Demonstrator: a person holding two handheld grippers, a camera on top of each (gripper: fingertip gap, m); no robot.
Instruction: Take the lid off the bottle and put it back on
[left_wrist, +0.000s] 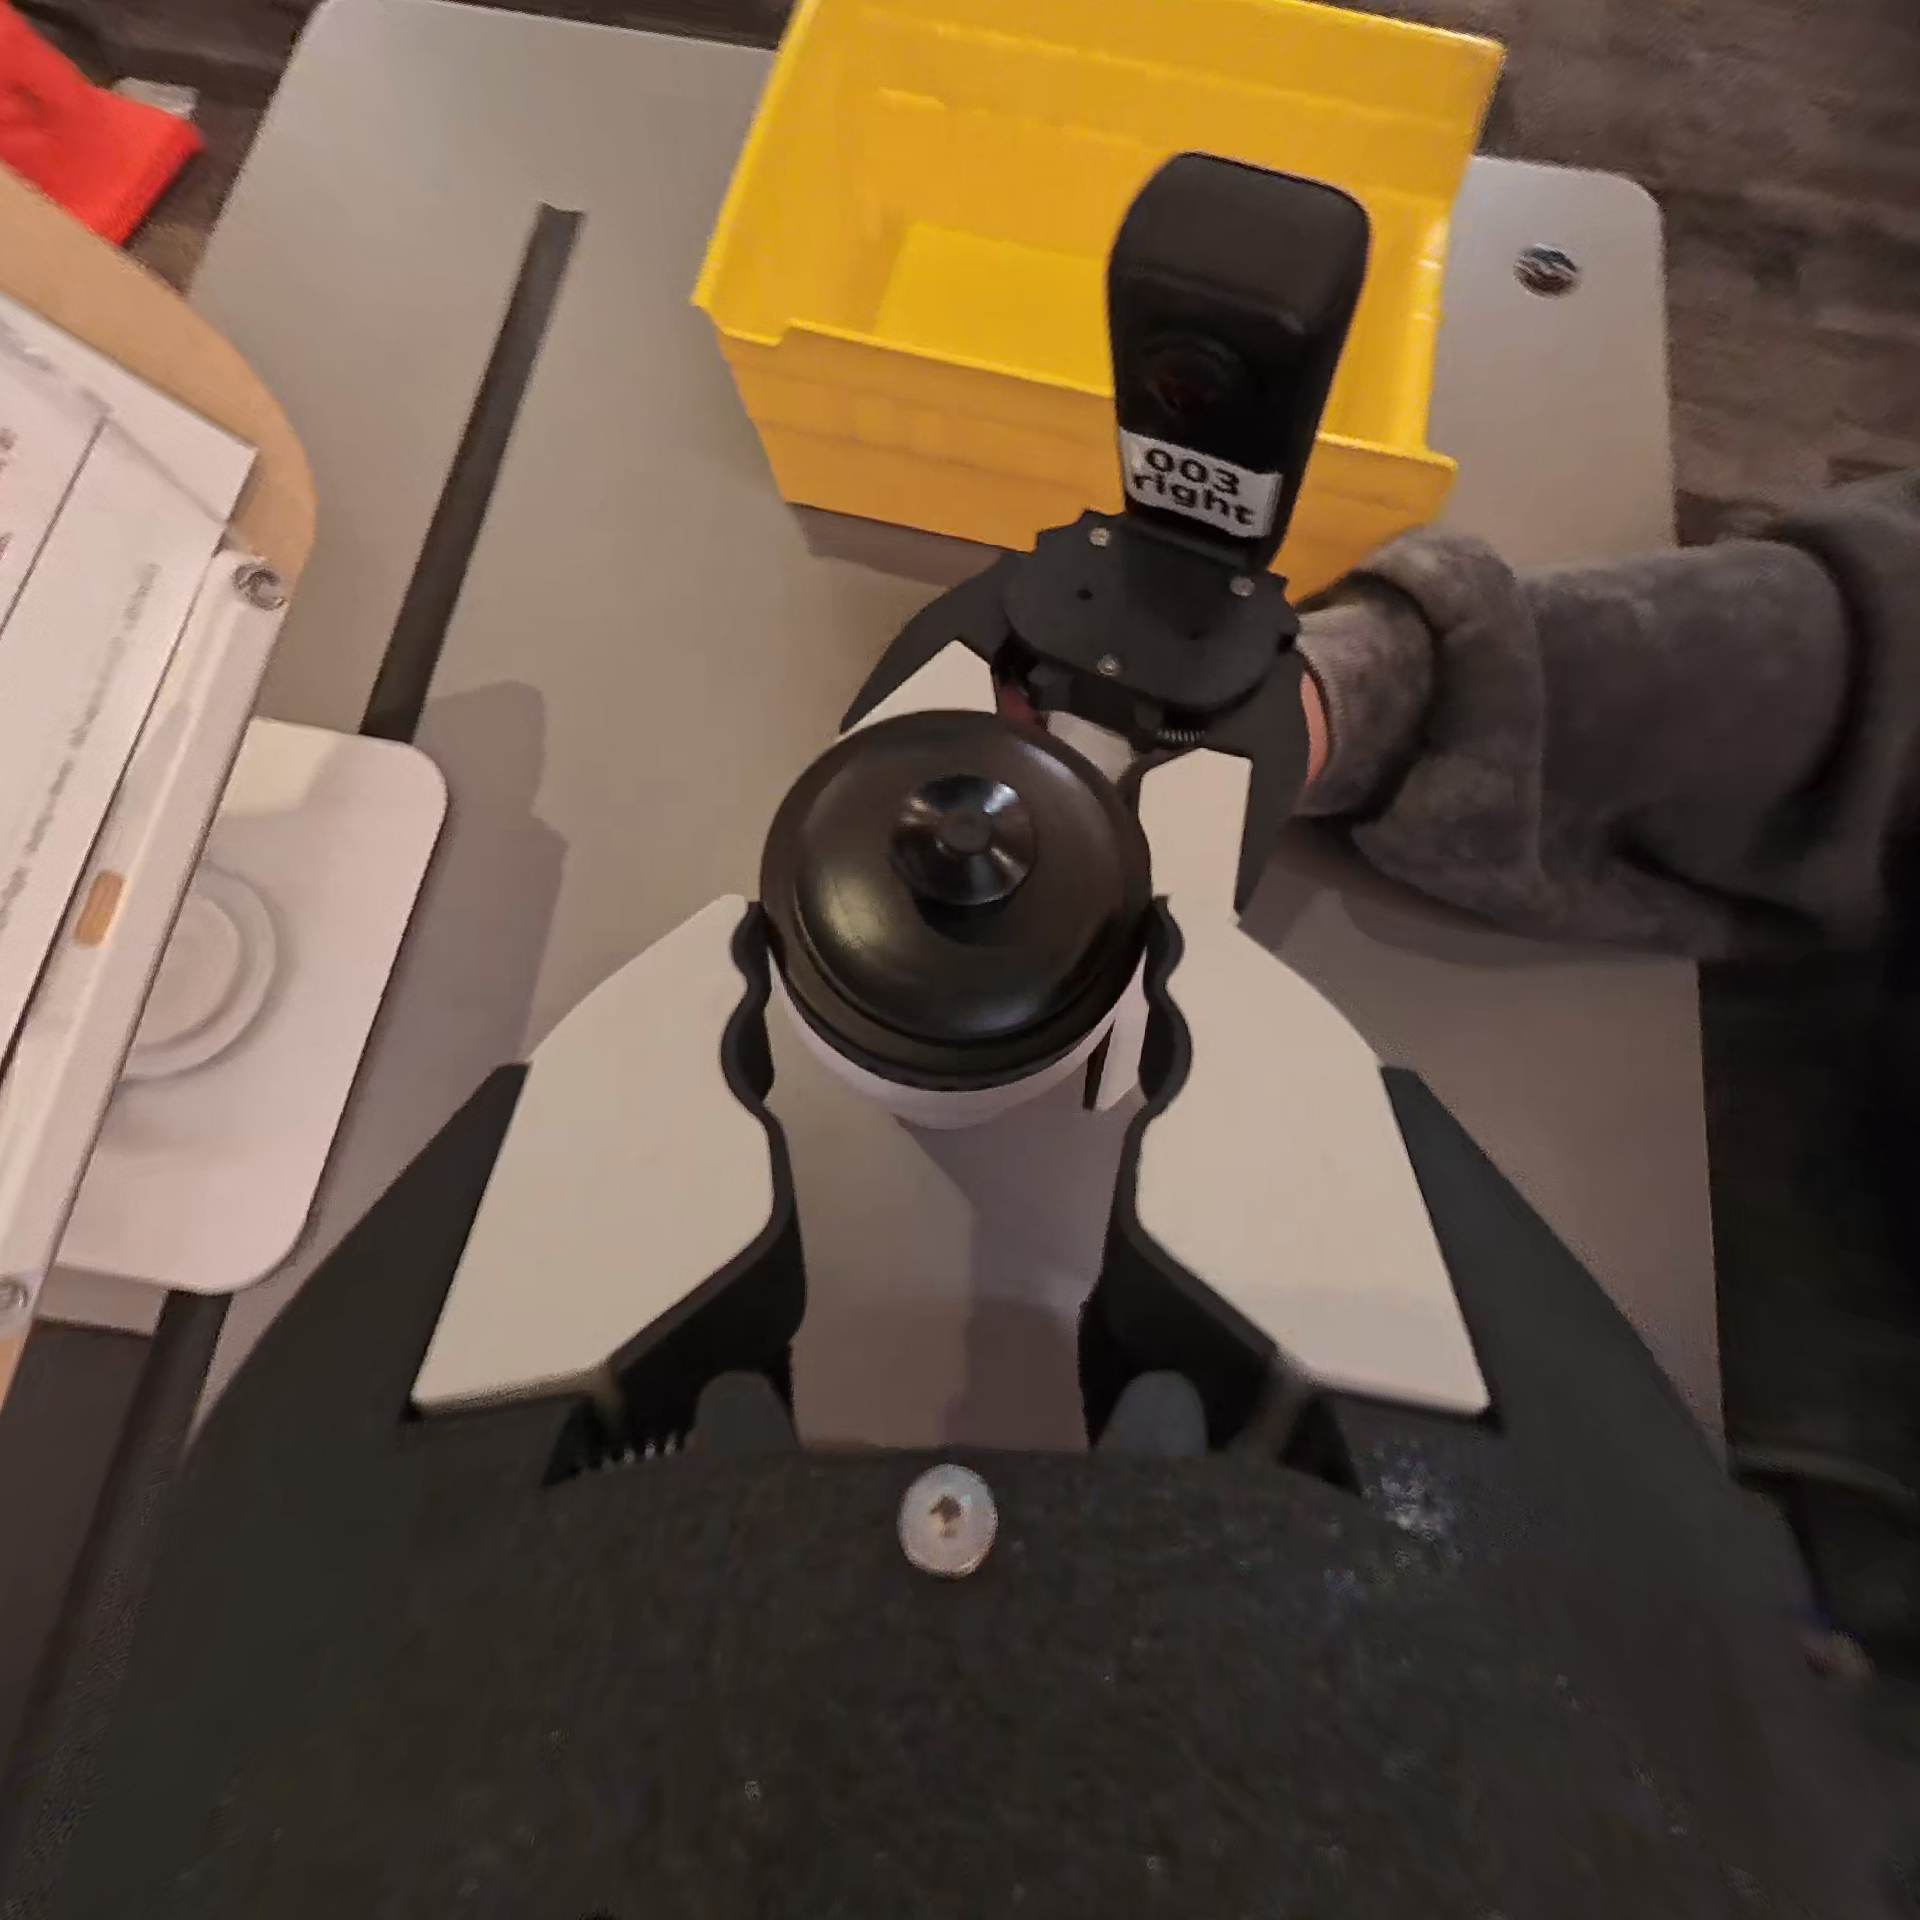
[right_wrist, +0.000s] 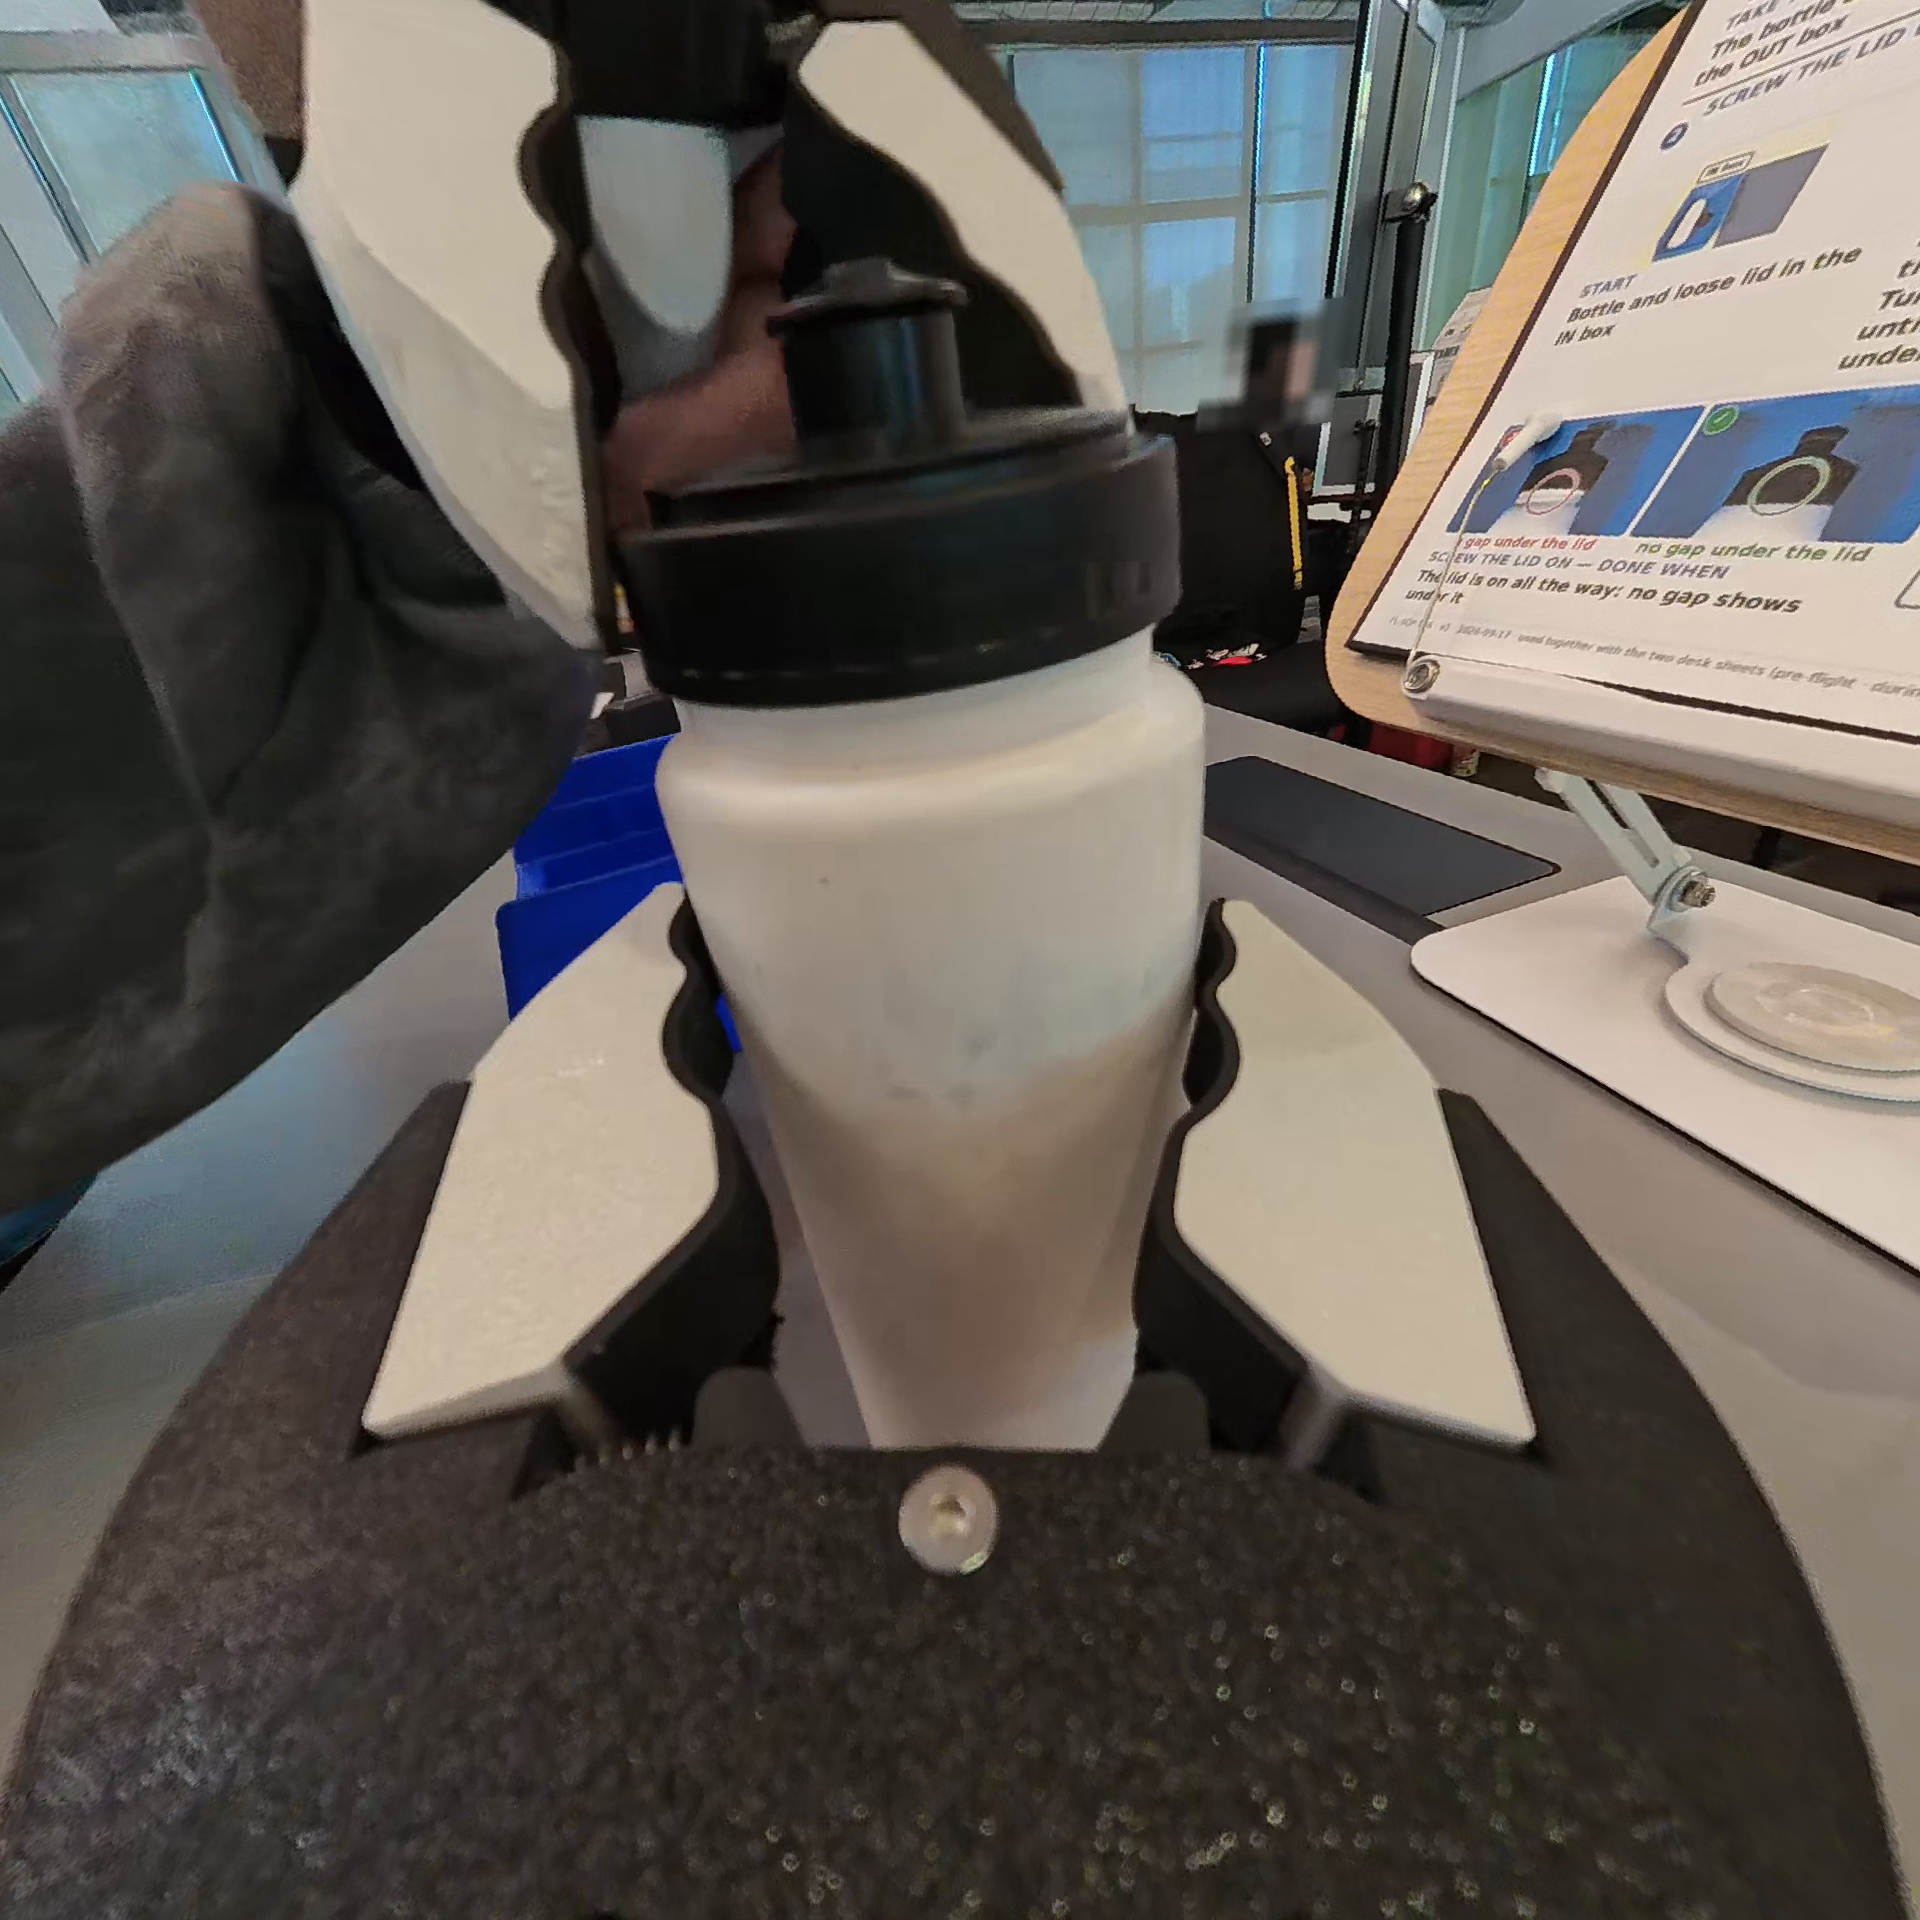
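Here we have the white bottle upright in front of the yellow bin, our right gripper clamped on its body, our left gripper closed around the black lid. It looks light, smooth plastic; the lid rim likely gives the better hold.

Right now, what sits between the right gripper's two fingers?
The white bottle, held upright at its body, black lid on top. The right wrist view shows it.
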